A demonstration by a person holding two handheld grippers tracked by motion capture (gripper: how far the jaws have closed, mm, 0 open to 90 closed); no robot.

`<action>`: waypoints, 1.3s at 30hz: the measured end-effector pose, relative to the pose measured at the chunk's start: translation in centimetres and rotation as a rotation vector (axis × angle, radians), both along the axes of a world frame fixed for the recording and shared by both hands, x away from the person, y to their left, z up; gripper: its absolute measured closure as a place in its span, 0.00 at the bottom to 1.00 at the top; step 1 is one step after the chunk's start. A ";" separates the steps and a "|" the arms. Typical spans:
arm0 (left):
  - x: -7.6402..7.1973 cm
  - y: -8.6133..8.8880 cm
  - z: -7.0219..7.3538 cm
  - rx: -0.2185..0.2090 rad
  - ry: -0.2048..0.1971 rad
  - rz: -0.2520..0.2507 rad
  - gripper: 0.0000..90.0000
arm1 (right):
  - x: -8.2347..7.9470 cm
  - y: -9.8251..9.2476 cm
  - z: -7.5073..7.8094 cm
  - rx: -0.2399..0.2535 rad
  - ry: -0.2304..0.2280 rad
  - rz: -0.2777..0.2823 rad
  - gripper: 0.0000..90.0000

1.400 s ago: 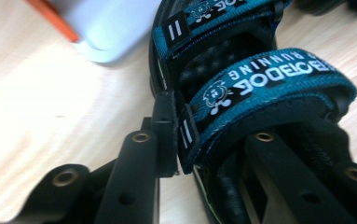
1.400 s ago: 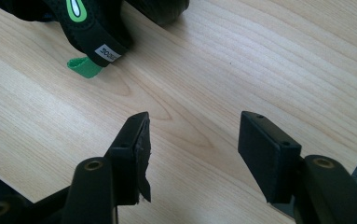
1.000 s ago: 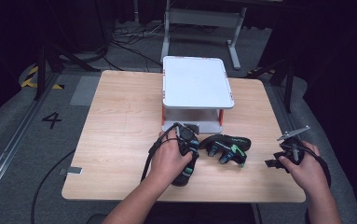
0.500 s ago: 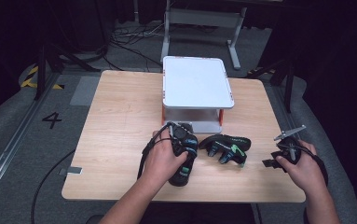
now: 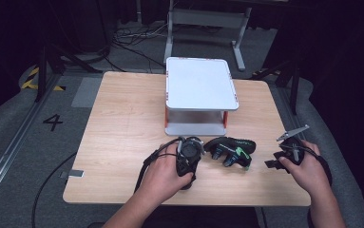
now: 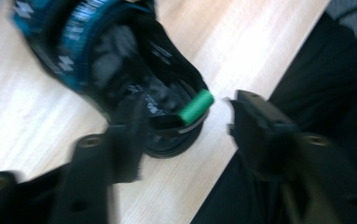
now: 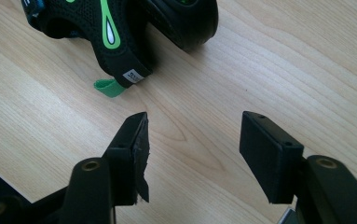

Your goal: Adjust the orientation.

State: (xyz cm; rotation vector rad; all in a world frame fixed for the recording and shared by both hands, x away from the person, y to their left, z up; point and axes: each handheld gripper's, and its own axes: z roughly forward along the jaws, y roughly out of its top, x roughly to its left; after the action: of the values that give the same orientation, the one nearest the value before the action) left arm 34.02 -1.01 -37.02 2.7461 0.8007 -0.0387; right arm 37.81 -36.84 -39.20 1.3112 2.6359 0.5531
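A pair of black shoes (image 5: 229, 149) with green and blue trim lies on the wooden table (image 5: 122, 123), in front of a white shelf. My left gripper (image 5: 196, 151) sits just left of them. In the left gripper view the jaws (image 6: 188, 112) have just been closing. A shoe (image 6: 120, 60) shows its heel and green pull tab (image 6: 195, 106) between them, and the right pad stands clear of it. My right gripper (image 5: 272, 163) rests to the right of the shoes, open (image 7: 195, 123) over bare wood, with a shoe (image 7: 111, 28) and its green tab (image 7: 108, 87) ahead.
A white two-level shelf (image 5: 201, 85) on red posts stands at the table's far middle. The table's near edge runs close under both hands. Cables and a metal frame lie on the floor beyond the table.
My left gripper has shifted a little toward the shoes. The right hand and the shoes have stayed where they were.
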 end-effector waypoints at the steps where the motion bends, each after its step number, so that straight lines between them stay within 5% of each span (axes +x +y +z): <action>1: 0.0 -0.2 -0.2 0.006 -0.011 -0.012 0.60 | 0.0 0.0 0.0 0.002 0.000 0.000 0.48; 4: 0.1 -0.2 0.0 -0.002 -0.013 -0.014 0.86 | 0.1 -0.1 0.0 0.001 -0.001 0.002 0.48; 8: 0.0 -0.5 0.0 0.000 -0.026 -0.041 0.96 | 0.0 -0.2 -0.1 0.002 0.002 -0.004 0.48; 12: -0.3 -0.9 0.6 -0.032 -0.057 -0.048 0.97 | -0.1 -0.2 0.0 0.006 -0.001 -0.010 0.48; 17: -0.3 -1.5 0.1 -0.026 -0.033 -0.081 0.96 | -0.1 -0.1 -0.2 -0.004 0.007 -0.003 0.48; 18: -0.3 -1.5 0.1 -0.036 -0.029 -0.075 0.93 | -0.1 0.0 -0.2 -0.003 0.008 0.003 0.48; 20: -0.1 -1.4 0.2 -0.040 0.000 -0.063 0.69 | -0.1 0.1 -0.2 -0.005 0.007 0.009 0.48; 24: -0.2 -0.8 0.9 -0.059 -0.015 -0.037 0.49 | -0.2 0.3 -0.1 -0.008 0.004 0.013 0.48; 30: 0.9 2.4 2.5 -0.040 -0.083 0.081 0.45 | -0.4 0.8 0.0 -0.012 -0.004 0.028 0.46; 39: 3.3 7.2 2.2 -0.021 -0.160 0.201 0.35 | -0.7 1.8 -0.4 -0.020 0.007 0.043 0.37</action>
State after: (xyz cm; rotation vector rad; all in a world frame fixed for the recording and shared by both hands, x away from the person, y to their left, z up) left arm 37.33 6.17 -34.87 2.5950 1.0175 0.2091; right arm 37.09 -35.02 -39.59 1.2557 2.6738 0.5278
